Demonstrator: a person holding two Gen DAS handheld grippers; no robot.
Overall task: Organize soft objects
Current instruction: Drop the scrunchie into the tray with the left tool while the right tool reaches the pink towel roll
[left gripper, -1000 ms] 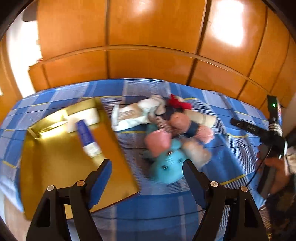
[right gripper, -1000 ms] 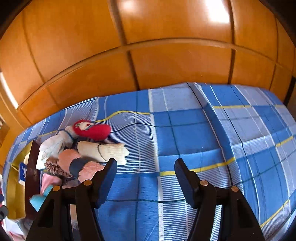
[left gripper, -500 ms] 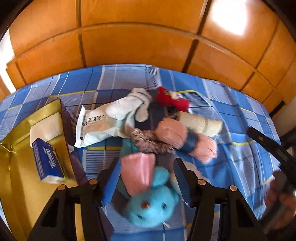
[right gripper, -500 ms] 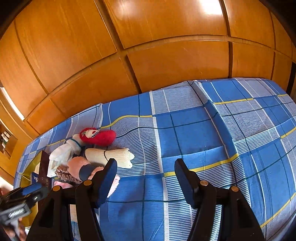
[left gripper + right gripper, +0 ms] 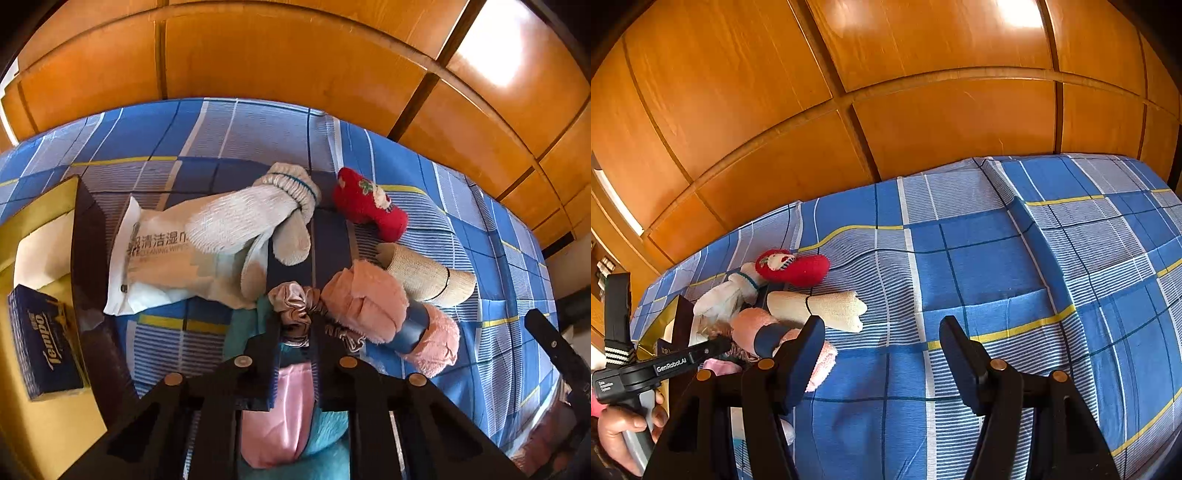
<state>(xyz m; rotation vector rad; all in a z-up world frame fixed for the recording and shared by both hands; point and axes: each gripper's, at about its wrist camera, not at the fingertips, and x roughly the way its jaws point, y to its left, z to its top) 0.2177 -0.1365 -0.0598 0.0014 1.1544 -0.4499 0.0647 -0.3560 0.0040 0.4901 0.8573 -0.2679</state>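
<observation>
Pink plush, the ear of a blue soft toy, is seen between the jaws of the left gripper in the left wrist view; the jaws are drawn nearly together and appear to be clamped on it. Half a second ago they were spread wide on either side of the toy, so the grasp has just been made, and the toy is judged ready to be lifted out of the heap. Just ahead of the jaws a satin scrunchie is touched by the tips, with a pink rolled towel to their right. Farther ahead lie a white sock on a wipes packet, a red sock and a beige roll. To the left of the jaws a gold box holding a blue tissue pack is seen; it is judged the likely destination.

From the right wrist view, the right gripper is held wide open and empty above the checked bedsheet. The heap is placed to the left of its jaws, the left gripper low beside it.
</observation>
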